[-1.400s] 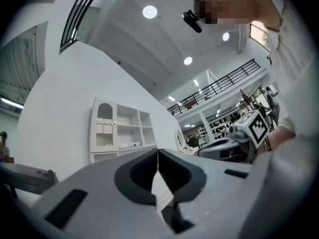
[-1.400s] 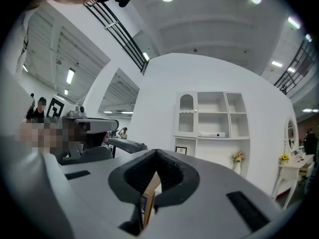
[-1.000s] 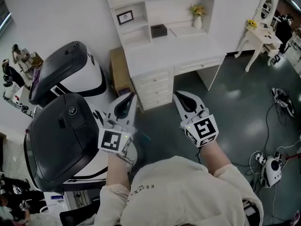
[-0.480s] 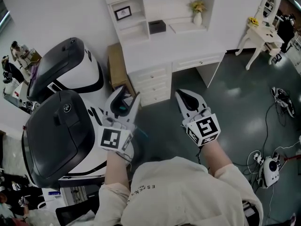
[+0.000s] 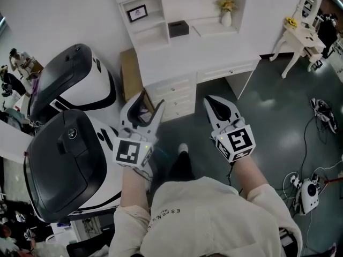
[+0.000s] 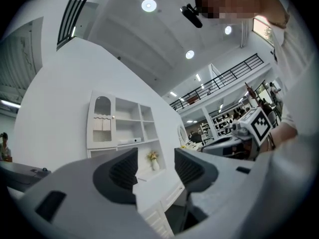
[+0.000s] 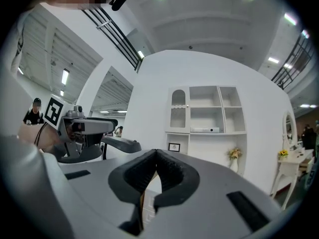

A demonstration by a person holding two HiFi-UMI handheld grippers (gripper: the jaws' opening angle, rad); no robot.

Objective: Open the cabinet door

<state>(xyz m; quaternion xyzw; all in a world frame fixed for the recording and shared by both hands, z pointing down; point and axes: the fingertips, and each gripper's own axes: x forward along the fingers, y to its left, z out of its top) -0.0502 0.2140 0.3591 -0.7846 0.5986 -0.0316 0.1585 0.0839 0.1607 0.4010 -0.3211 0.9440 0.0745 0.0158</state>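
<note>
The white desk [image 5: 193, 55] with its shelf unit stands ahead of me across dark floor. Its cabinet door [image 7: 178, 111] is the arched, slatted panel with a small knob at the unit's upper left, also seen as the cabinet door [image 6: 101, 126] in the left gripper view, and it is closed. My left gripper [image 5: 151, 99] is held in the air well short of the desk. Its jaws are opening, and nothing is between the left gripper [image 6: 155, 168] jaws. My right gripper [image 5: 210, 99] hovers beside it, shut and empty; the right gripper [image 7: 155, 156] pads meet.
Two large black-and-white machines [image 5: 69, 84] [image 5: 64, 165] crowd the left side. A brown box [image 5: 130, 74] leans beside the desk drawers [image 5: 171, 92]. A vase of yellow flowers [image 5: 226, 12] sits on the desk. A white dressing table [image 5: 297, 33] and floor cables [image 5: 311, 191] lie right.
The left gripper's jaws have gone from shut to wide apart. Both grippers have moved forward towards the desk. A leg and shoe have come into view below them.
</note>
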